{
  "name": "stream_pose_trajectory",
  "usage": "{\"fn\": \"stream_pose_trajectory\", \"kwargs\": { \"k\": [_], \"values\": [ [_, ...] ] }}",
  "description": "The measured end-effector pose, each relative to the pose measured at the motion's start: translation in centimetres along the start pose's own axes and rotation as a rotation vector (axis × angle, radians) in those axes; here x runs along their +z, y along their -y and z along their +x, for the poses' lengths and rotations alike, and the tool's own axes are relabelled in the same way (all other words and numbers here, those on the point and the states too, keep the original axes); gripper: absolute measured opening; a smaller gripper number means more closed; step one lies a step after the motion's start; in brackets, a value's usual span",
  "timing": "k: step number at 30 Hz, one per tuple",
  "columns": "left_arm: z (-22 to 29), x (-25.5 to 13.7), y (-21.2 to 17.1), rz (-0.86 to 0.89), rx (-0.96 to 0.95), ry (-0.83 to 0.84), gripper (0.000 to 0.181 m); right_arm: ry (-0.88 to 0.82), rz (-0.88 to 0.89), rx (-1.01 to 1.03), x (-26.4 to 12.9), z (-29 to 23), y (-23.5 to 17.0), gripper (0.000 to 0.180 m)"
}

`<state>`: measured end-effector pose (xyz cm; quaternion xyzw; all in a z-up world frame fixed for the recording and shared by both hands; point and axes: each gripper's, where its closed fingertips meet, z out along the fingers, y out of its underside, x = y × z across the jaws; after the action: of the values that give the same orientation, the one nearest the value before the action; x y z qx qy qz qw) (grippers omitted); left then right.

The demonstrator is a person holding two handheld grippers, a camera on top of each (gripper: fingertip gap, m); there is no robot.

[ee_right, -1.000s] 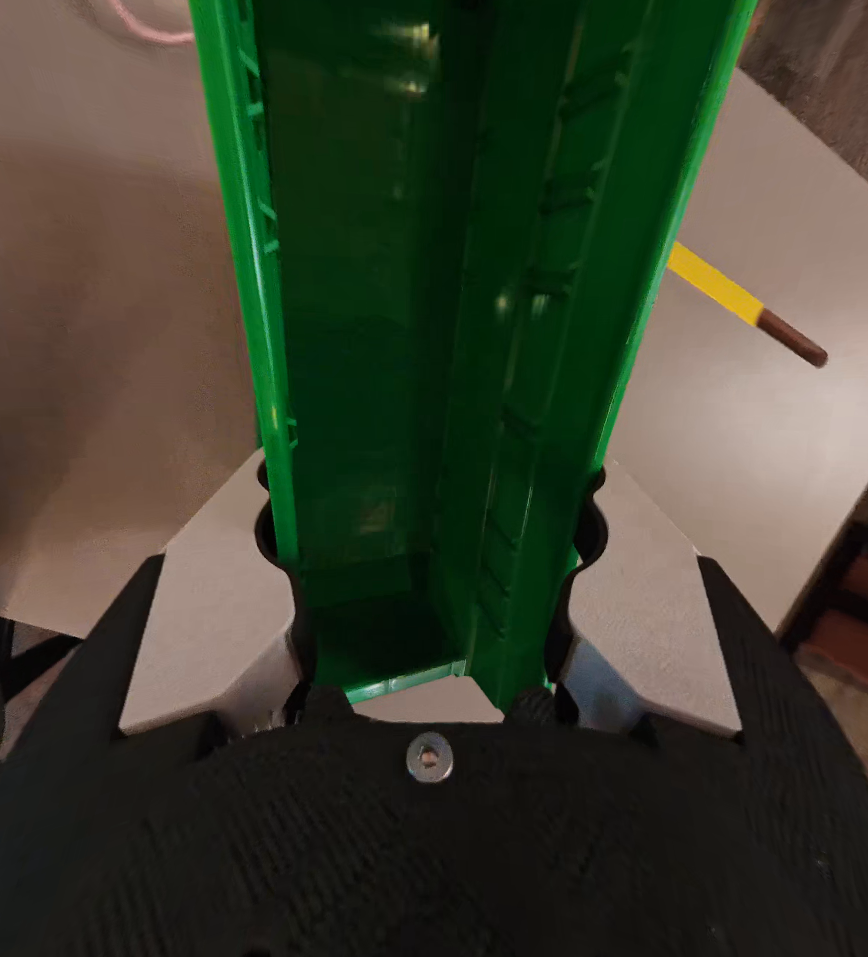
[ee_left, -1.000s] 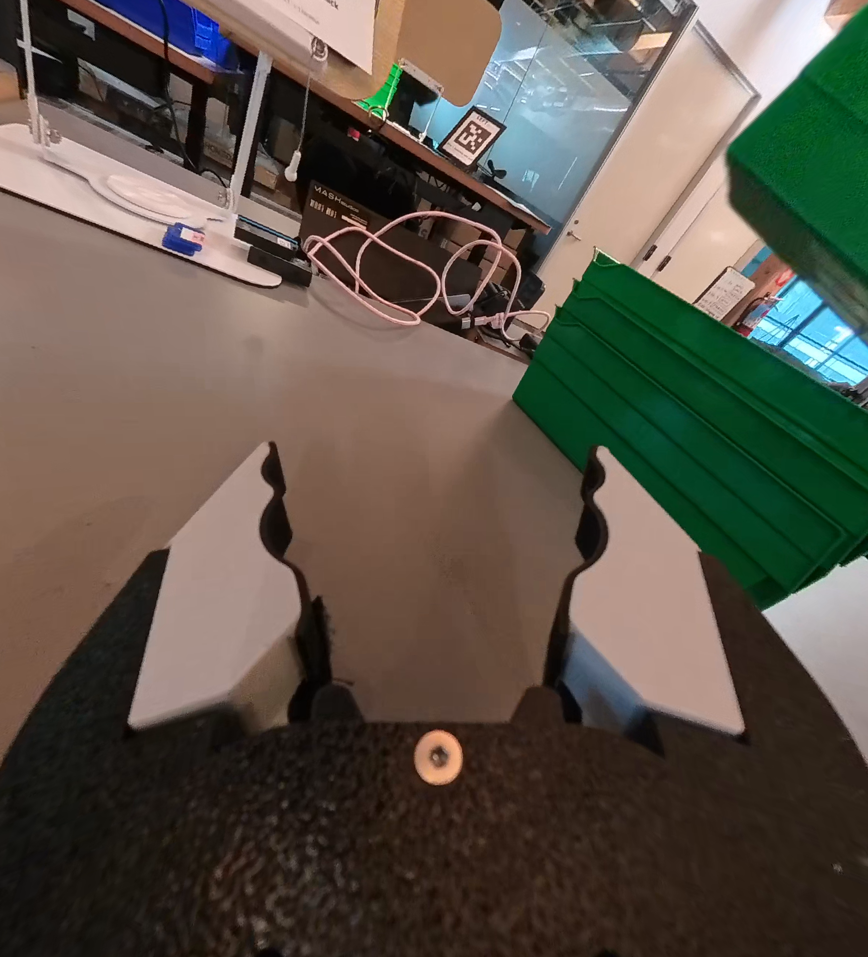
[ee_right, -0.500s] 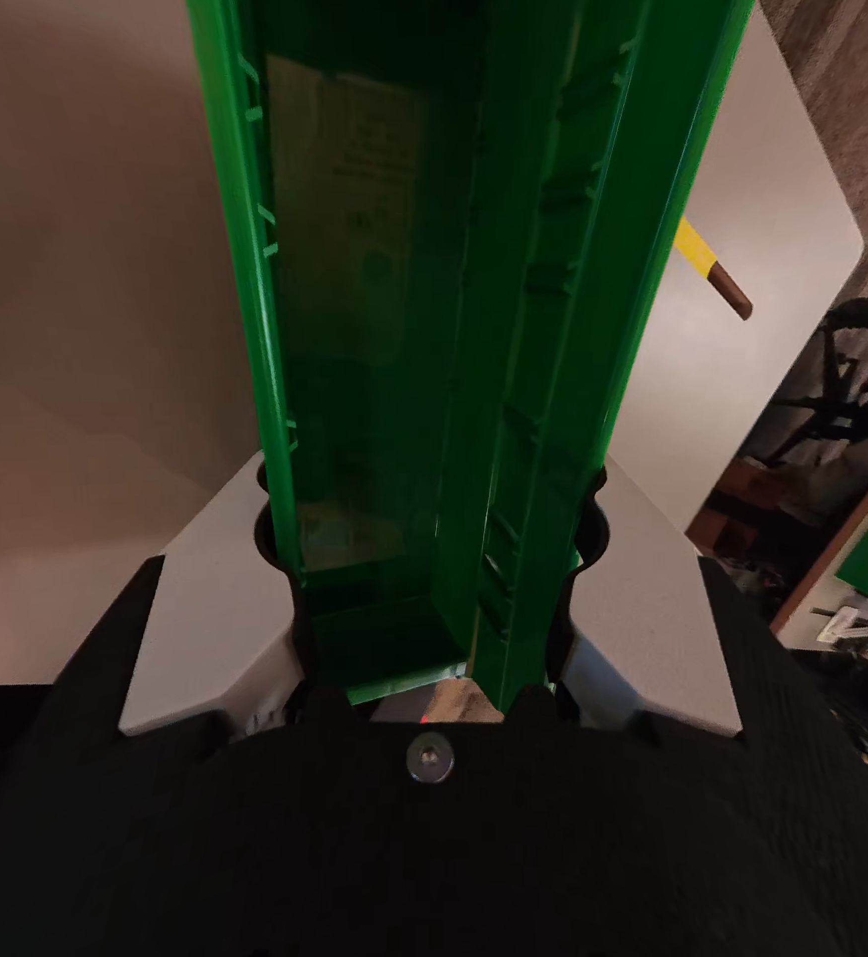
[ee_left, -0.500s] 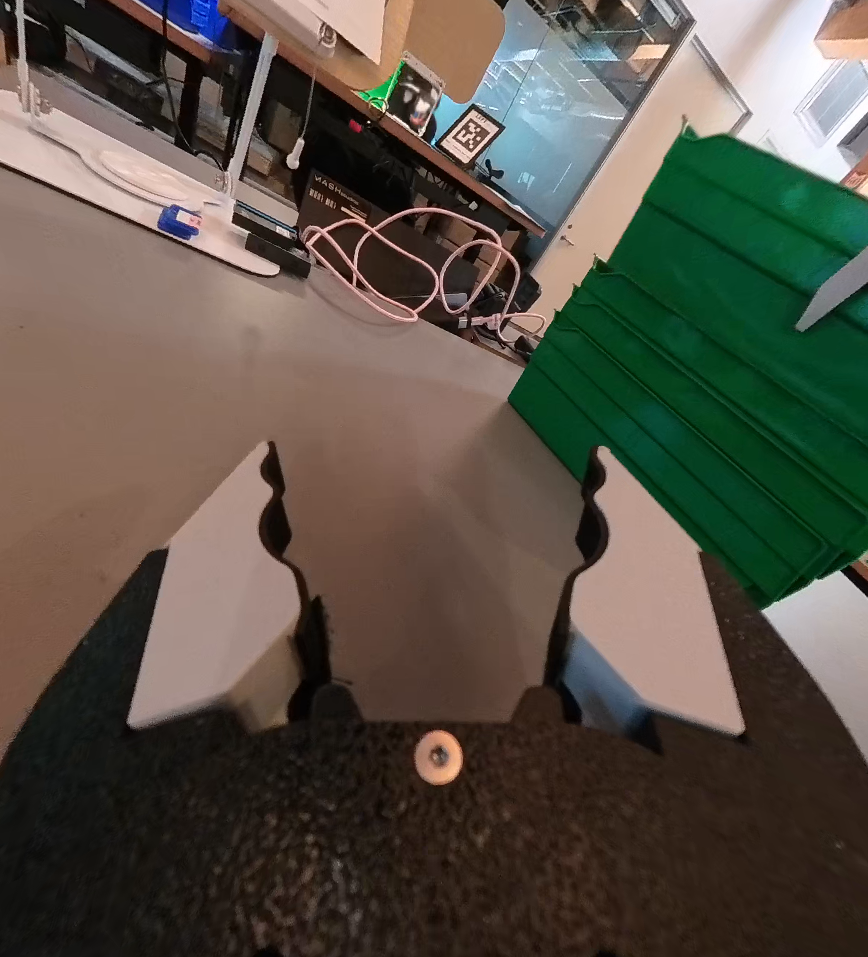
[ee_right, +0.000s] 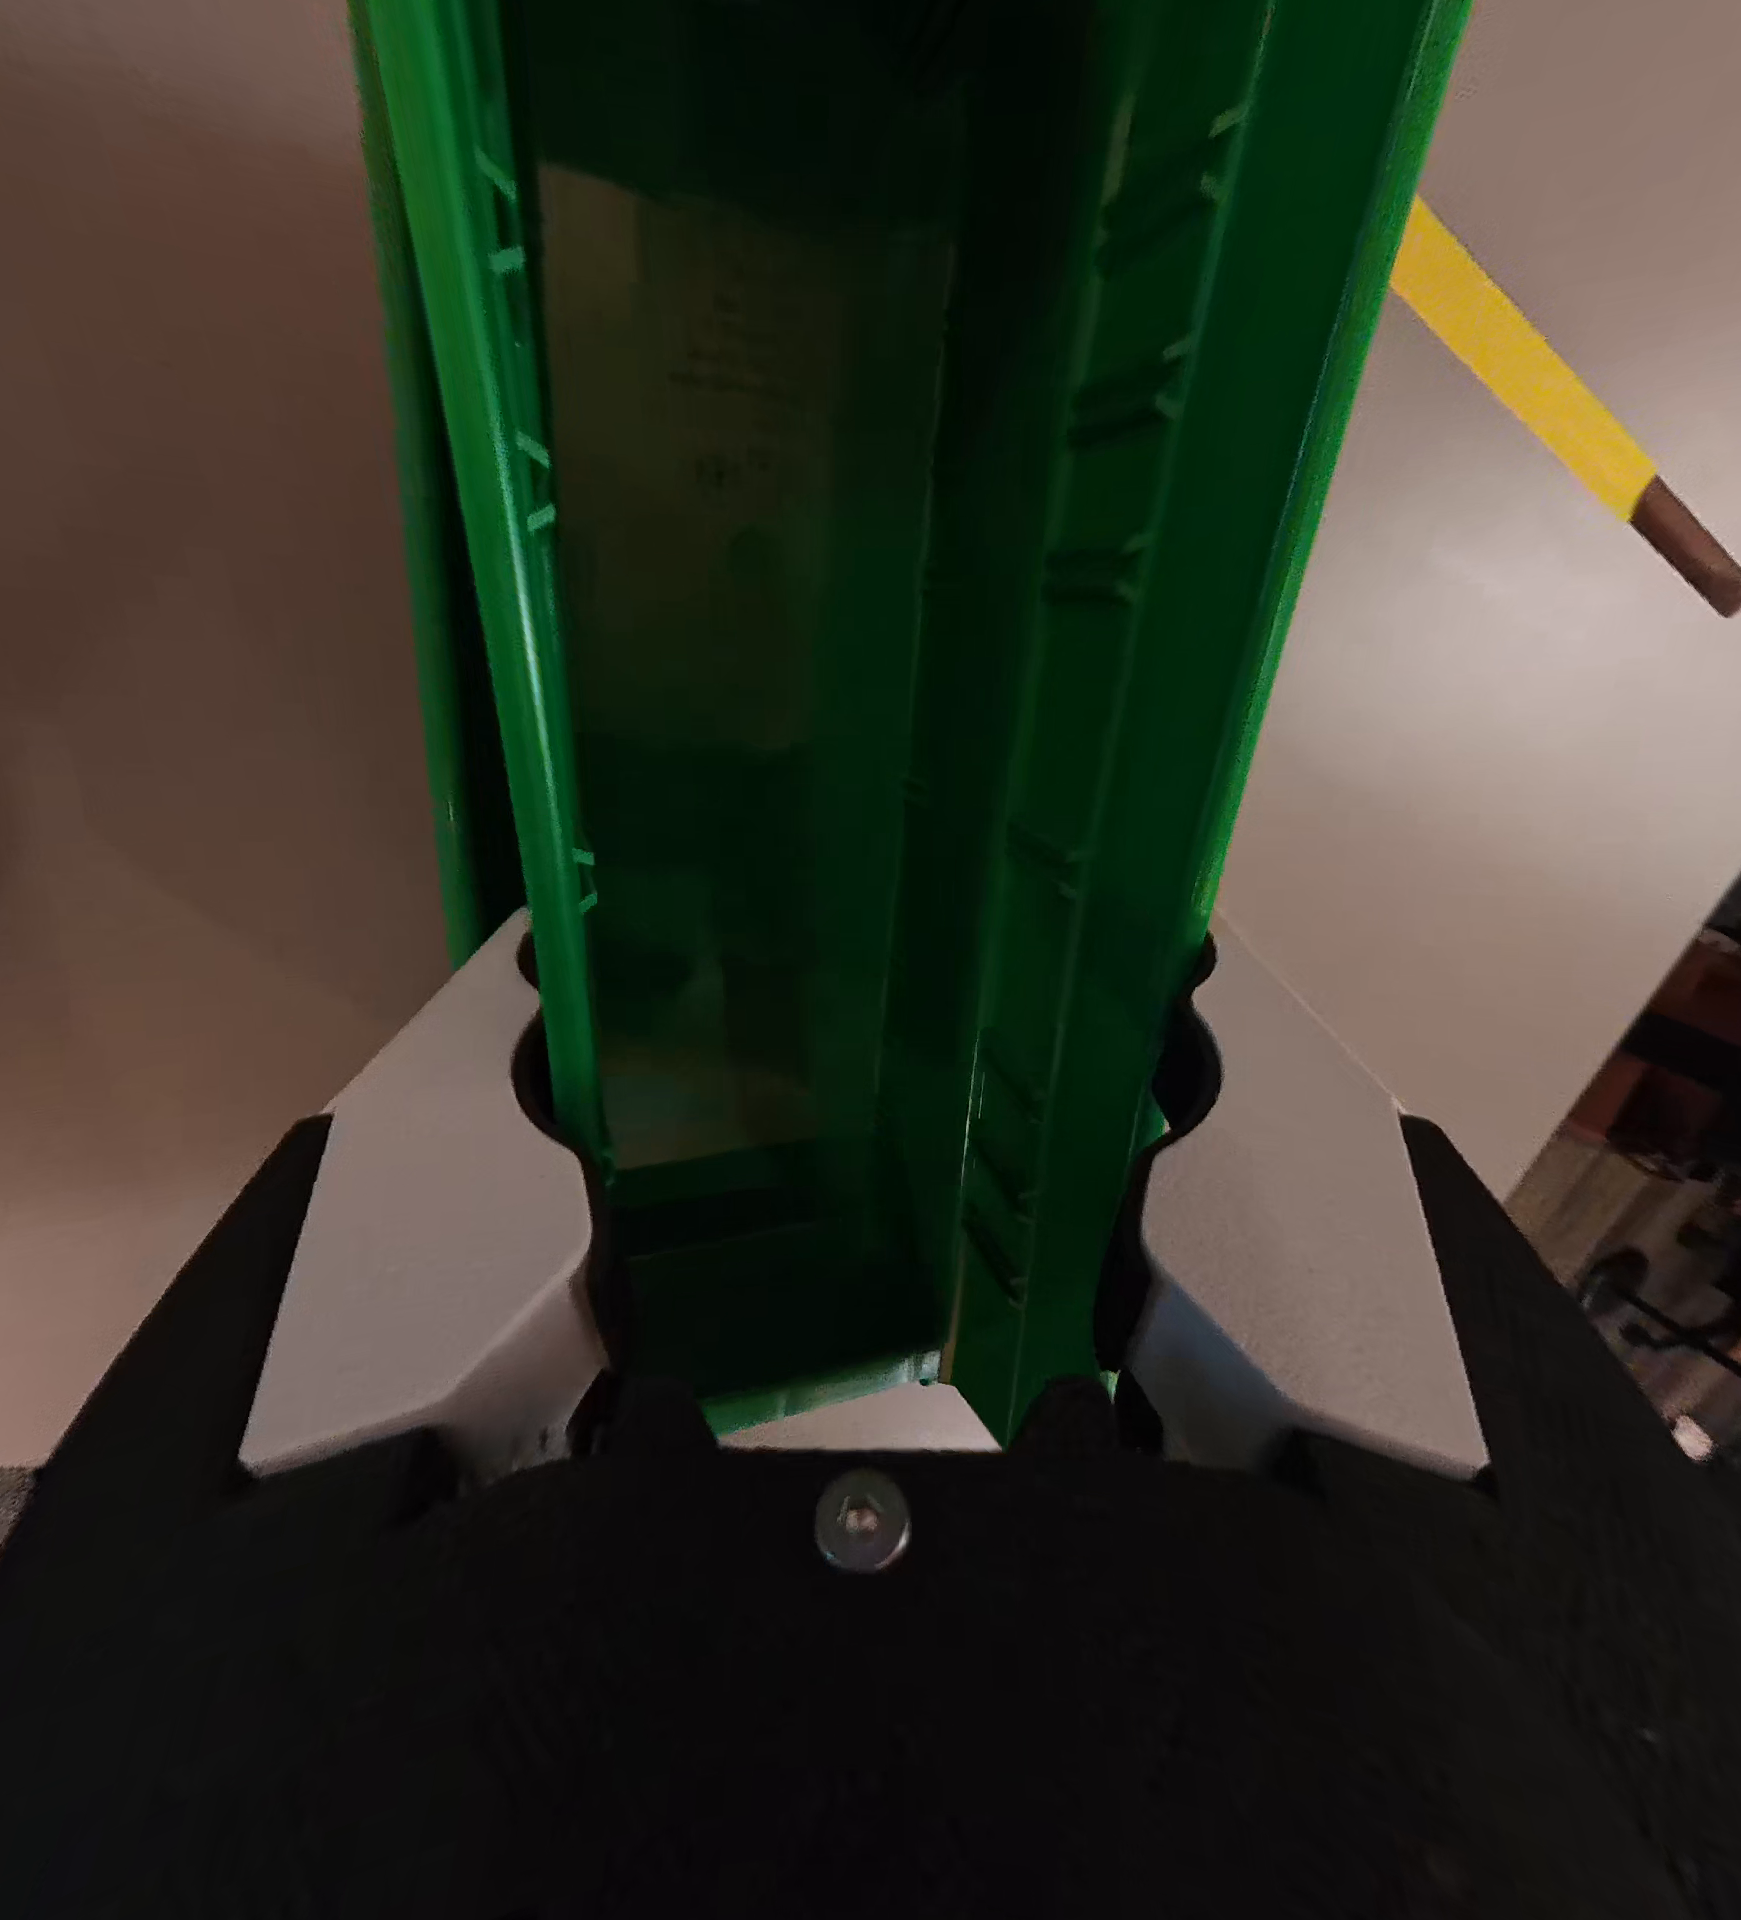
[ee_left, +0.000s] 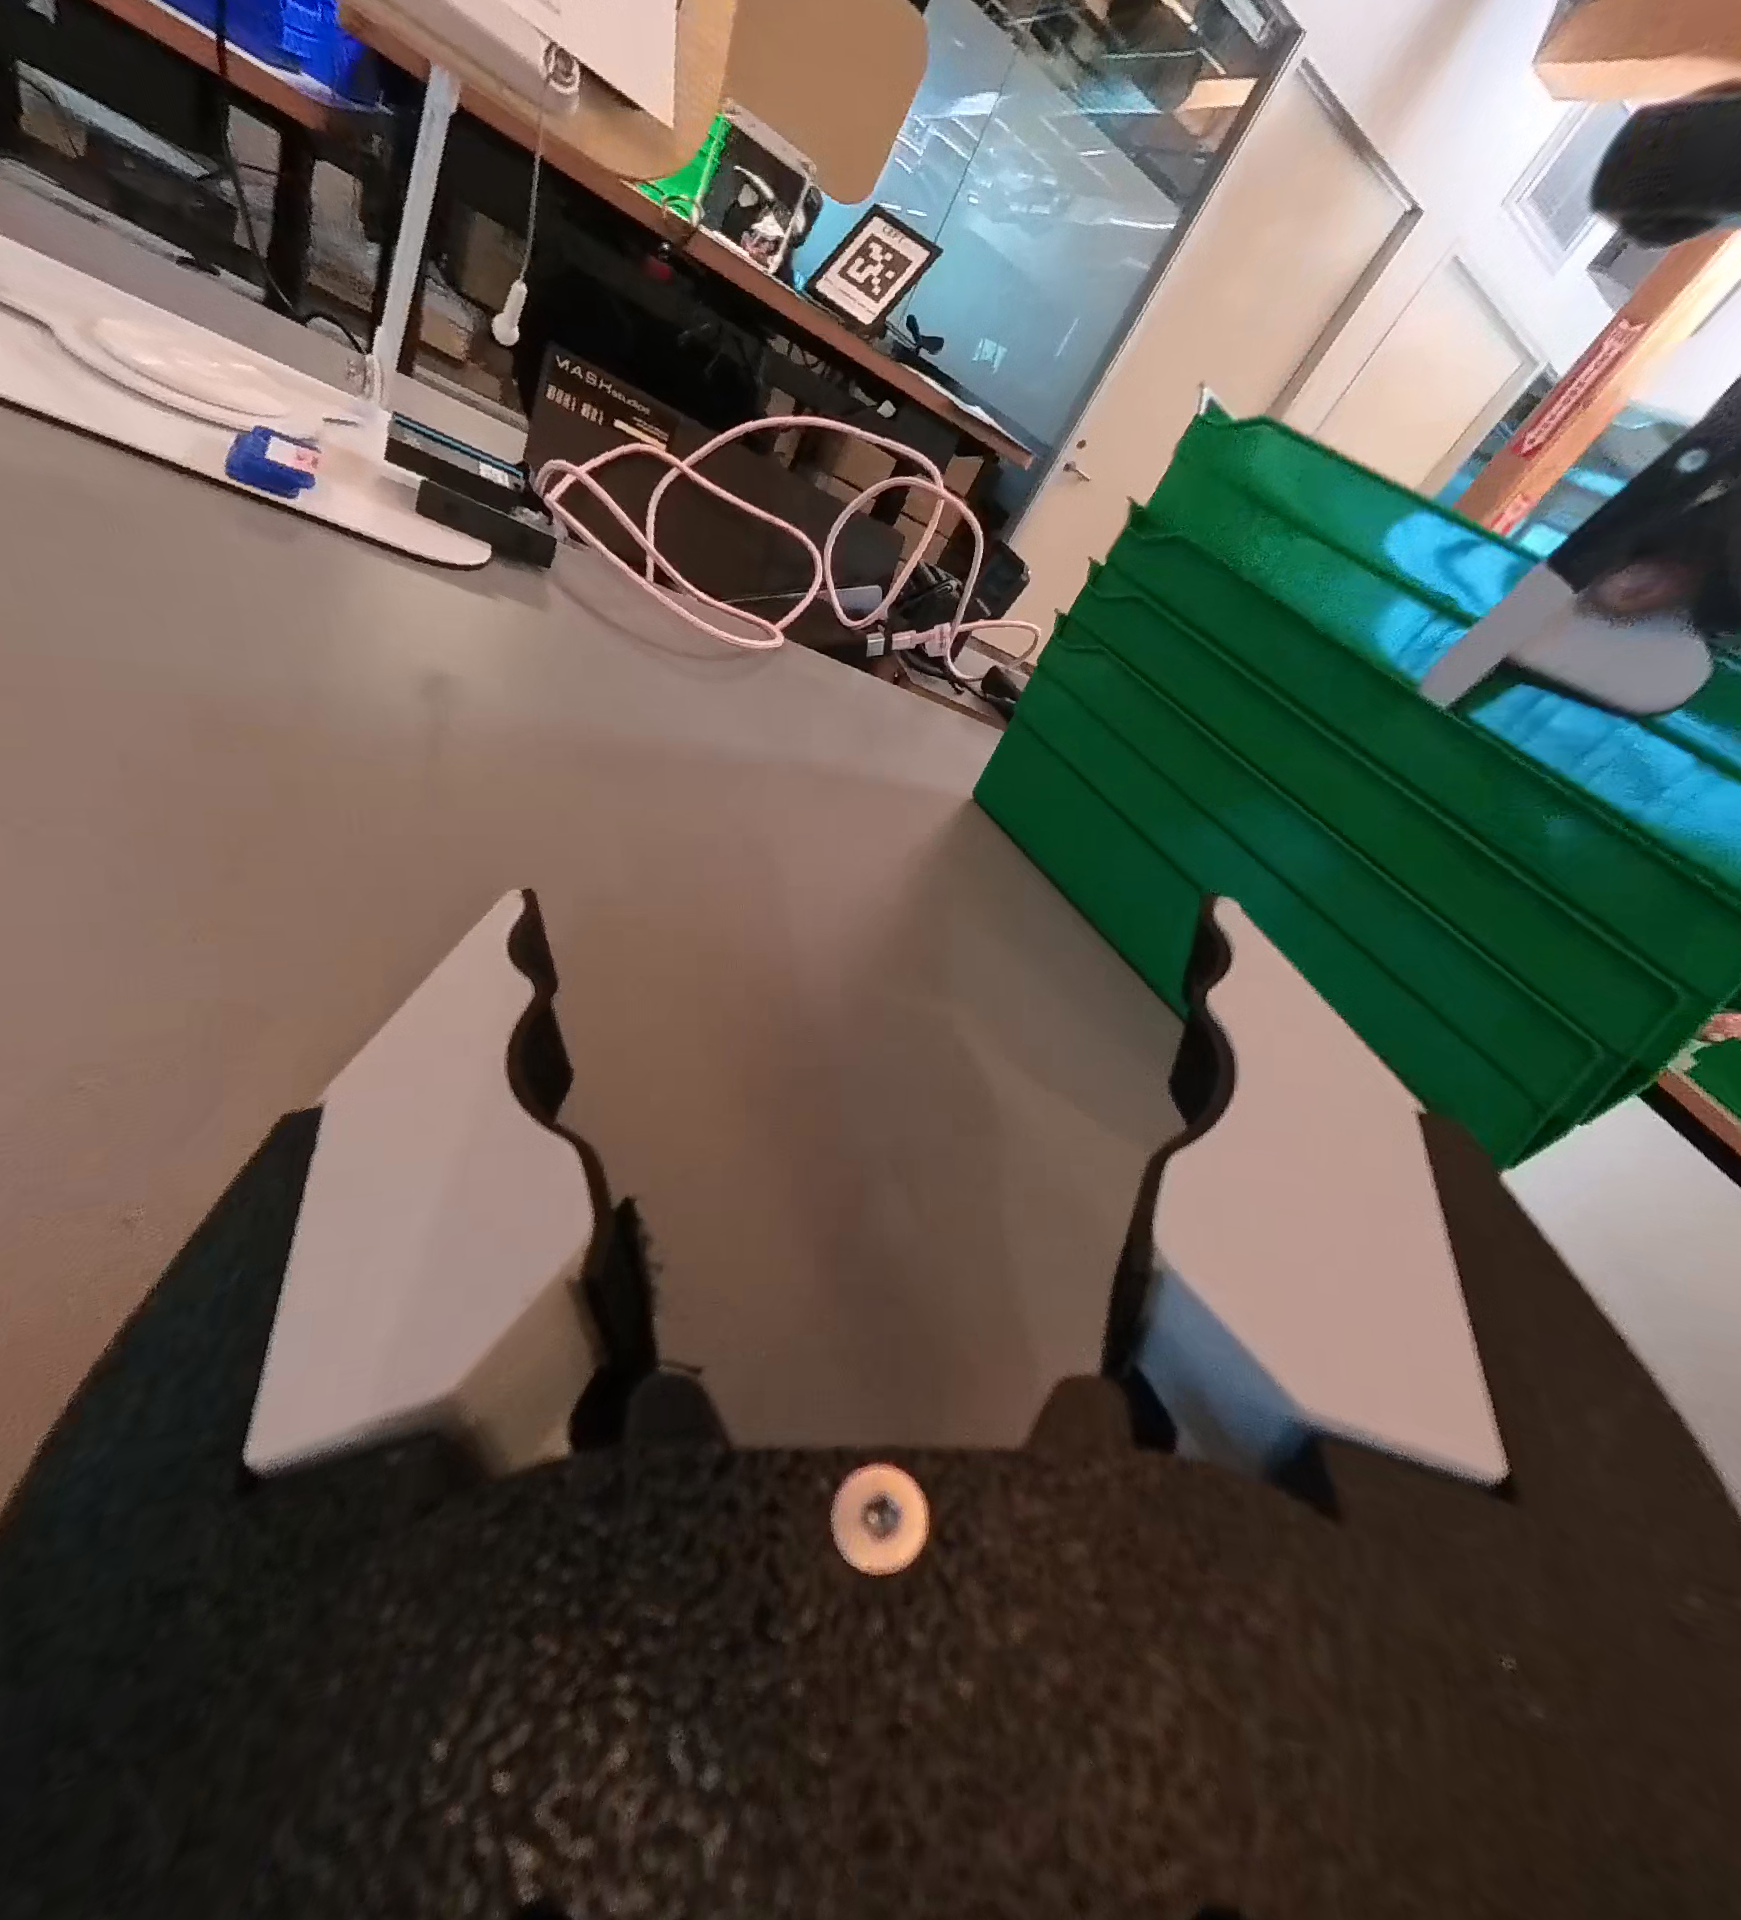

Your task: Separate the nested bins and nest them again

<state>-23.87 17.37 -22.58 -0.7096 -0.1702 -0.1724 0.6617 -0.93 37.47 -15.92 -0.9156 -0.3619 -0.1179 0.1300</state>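
We see the green bin [ee_right: 845, 623] clamped at its rim in the right gripper [ee_right: 866, 1091], seated atop the nested stack [ee_left: 1365, 883] on the grey table [ee_left: 326, 831]. Only the left view shows this stack — our left gripper [ee_left: 866, 1039] gapes, empty.

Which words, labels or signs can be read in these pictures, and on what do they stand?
I do not copy writing; its bearers only.
Black box behind the table: pale lettering.
Red sign, right: blurred.
Label on the green bin: too faint.
Framed marker: pattern only.
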Motion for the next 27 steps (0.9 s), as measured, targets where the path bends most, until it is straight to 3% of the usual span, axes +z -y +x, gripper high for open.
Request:
{"fn": "stream_pose_trajectory", "kwargs": {
  "k": [4,7,8,12,14,17,19,22,26,27],
  "values": [
    [0.1,0.0,0.0,0.000,0.001,-0.002,0.118,0.010,0.063,0.005,0.4,-0.1,0.5,0.118],
    [0.1,0.0,0.0,0.004,-0.005,-0.009,0.119,-0.041,0.175,-0.024,-0.9,0.8,1.6,0.131],
    [0.1,0.0,0.0,0.004,-0.005,-0.010,0.119,-0.049,0.276,-0.048,-2.3,1.0,2.9,0.144],
    [0.1,-0.1,0.1,0.007,-0.006,-0.009,0.120,0.099,0.796,-0.107,-11.2,-0.9,5.6,0.155],
    [0.1,0.0,0.1,0.006,-0.009,-0.008,0.120,0.137,1.069,-0.148,-15.4,-1.1,4.0,0.156],
    [0.0,0.0,0.1,0.009,-0.018,-0.011,0.120,-0.016,1.430,-0.140,-18.2,2.2,-1.2,0.144],
    [0.0,-0.1,0.2,0.017,-0.022,-0.011,0.121,-0.198,1.607,-0.072,-17.3,5.8,-5.6,0.125],
    [-0.1,0.0,0.4,0.031,-0.017,-0.006,0.123,-0.382,1.768,0.016,-12.3,10.2,-11.5,0.102],
    [-0.1,0.0,0.5,0.035,0.011,0.012,0.126,-0.328,1.786,0.133,-3.2,12.4,-15.9,0.098],
    [-0.1,0.0,0.5,0.037,0.019,0.016,0.127,-0.314,1.781,0.124,-2.4,12.6,-16.2,0.089]
  ]
}}
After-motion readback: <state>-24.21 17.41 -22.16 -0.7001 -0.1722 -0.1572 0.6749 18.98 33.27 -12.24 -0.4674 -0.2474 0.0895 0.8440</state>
